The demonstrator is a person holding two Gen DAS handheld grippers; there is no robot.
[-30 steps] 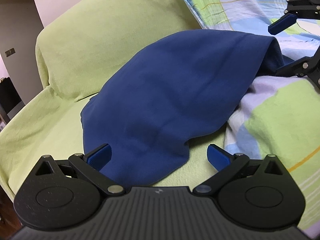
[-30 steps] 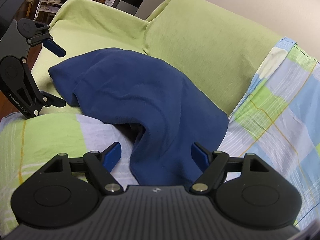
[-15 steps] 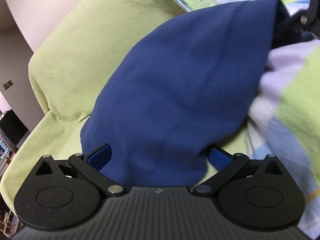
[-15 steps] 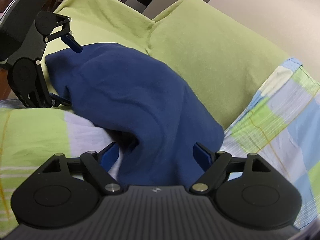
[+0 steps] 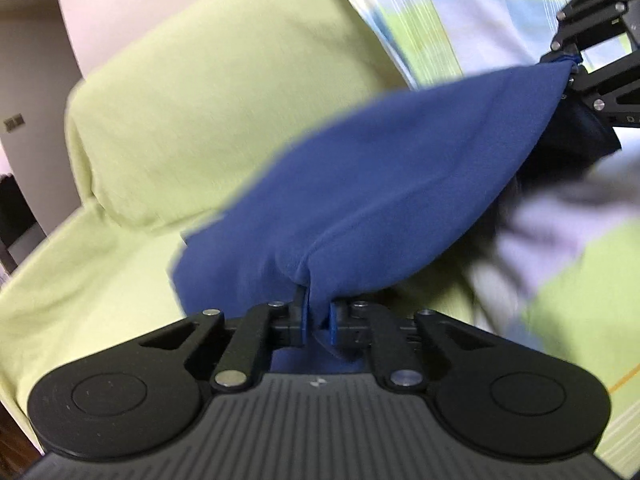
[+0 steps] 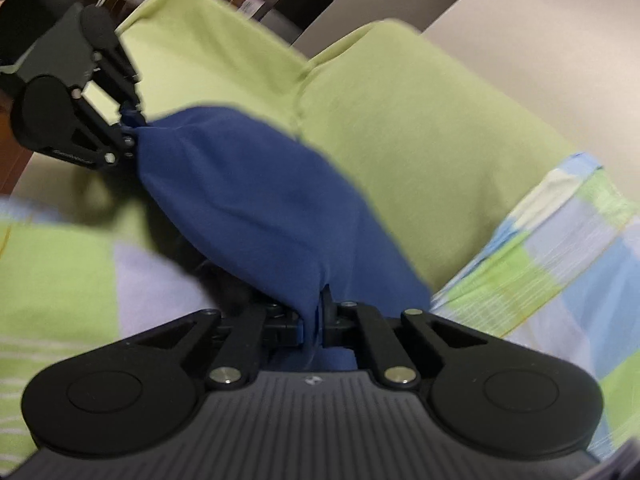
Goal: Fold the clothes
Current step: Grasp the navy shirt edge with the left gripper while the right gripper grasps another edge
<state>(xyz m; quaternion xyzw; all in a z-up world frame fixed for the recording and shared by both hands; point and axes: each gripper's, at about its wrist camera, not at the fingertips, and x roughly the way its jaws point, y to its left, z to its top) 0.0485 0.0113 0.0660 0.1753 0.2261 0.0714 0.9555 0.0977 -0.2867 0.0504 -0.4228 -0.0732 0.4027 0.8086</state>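
Left gripper (image 5: 316, 316) pinched on one end of blue garment (image 5: 380, 200); right gripper (image 6: 316, 326) clamped on the other end. Cloth hangs stretched between them above green sofa (image 5: 200, 100). No neat fold visible; folding and laying down likely remain. Checked blanket (image 6: 560, 260) at right; shelves, blurred, behind.

— Any writing to read?
— Hardly. Just left of the blue cloth (image 6: 260, 200), the left gripper (image 6: 130, 120) has a pale line of lettering on its black arm, too blurred to make out.
— And right of the cloth?
— The right gripper (image 5: 568, 60) shows a few pale marks on its arm, also unreadable.
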